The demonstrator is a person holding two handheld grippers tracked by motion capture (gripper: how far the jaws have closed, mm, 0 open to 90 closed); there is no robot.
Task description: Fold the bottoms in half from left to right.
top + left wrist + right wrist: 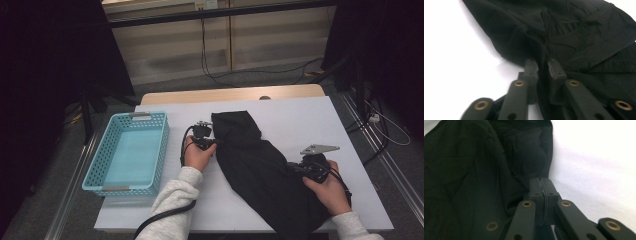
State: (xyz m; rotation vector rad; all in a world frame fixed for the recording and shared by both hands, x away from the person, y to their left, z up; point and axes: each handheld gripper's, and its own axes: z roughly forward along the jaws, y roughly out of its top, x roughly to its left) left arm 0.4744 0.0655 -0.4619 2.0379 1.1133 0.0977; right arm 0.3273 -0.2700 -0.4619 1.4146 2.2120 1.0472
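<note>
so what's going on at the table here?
A person is working a black garment spread on the white table with two handheld tools. The right tool is shut on the garment's edge near the person. The left tool sits at the garment's other edge, a fold of fabric between its jaws with a narrow gap showing. A turquoise basket stands at the left with nothing in it.

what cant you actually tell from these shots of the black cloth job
- High view: the near end of the black garment runs off the bottom edge.
- High view: the left gripper tips sit dark against the cloth, so the jaws blur into it.
- Left gripper view: a fold lies between the jaws; whether the pads press it is unclear.
- Right gripper view: the right gripper is pinched on the hem; the layer count is hidden.
- What kind of garment it is: too crumpled to tell.
</note>
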